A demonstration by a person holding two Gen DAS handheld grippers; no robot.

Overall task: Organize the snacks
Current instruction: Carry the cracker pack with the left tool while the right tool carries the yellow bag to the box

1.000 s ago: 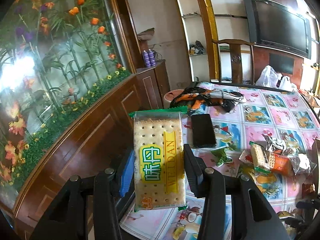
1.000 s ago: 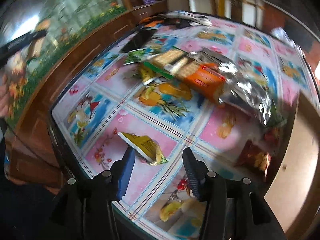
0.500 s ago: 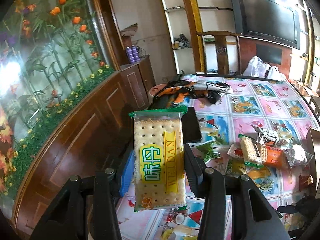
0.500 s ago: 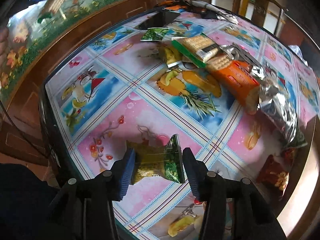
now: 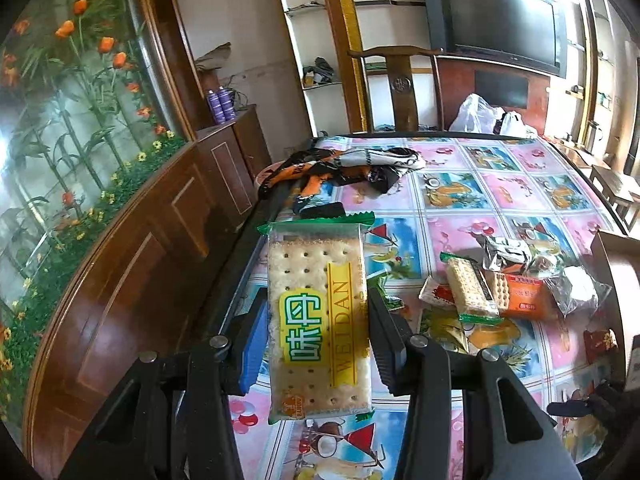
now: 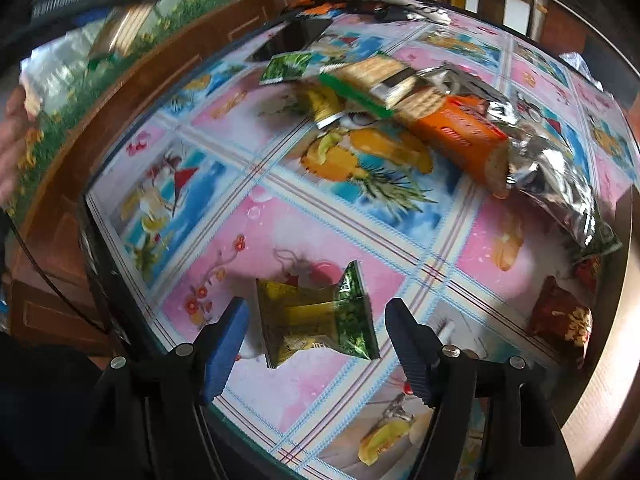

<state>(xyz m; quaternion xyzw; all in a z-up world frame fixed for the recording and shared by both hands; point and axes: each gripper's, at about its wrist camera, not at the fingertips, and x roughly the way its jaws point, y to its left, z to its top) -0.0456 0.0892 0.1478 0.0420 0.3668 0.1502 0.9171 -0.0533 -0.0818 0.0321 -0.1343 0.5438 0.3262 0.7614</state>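
Closest, the left gripper [image 5: 316, 336] was clamped on a cracker pack [image 5: 318, 320], which was held upright between the jaws above the near edge of the table [image 5: 500, 184]; yellow and green lettering and a green sealed top were seen on the wrapper. From the right wrist view, the right gripper [image 6: 316, 334] was held with its jaws spread apart, and a green-yellow packet [image 6: 316, 316] was seen between the fingers without being touched by either; whether it lay on the tablecloth [image 6: 304, 220] or hung just above it could not be told, as the picture was blurred. Further along the table, a heap of snacks was found: a green-edged cracker pack [image 6: 372, 76], an orange biscuit pack [image 6: 460, 136] lying against it, and a crumpled silver wrapper [image 6: 552, 168] touching the orange one. A small dark red packet [image 6: 564, 316] was set apart near the right edge, and a green sachet [image 6: 288, 66] lay just beside the heap on its far left. Beyond the heap, a black phone [image 6: 292, 38] was laid near the table's left edge, and behind it a bundle of orange, black and white cloth [image 5: 344, 168] was spread. At the far side, a wooden chair [image 5: 400, 84] was placed against the table, and a television [image 5: 500, 20] was mounted on the wall behind.
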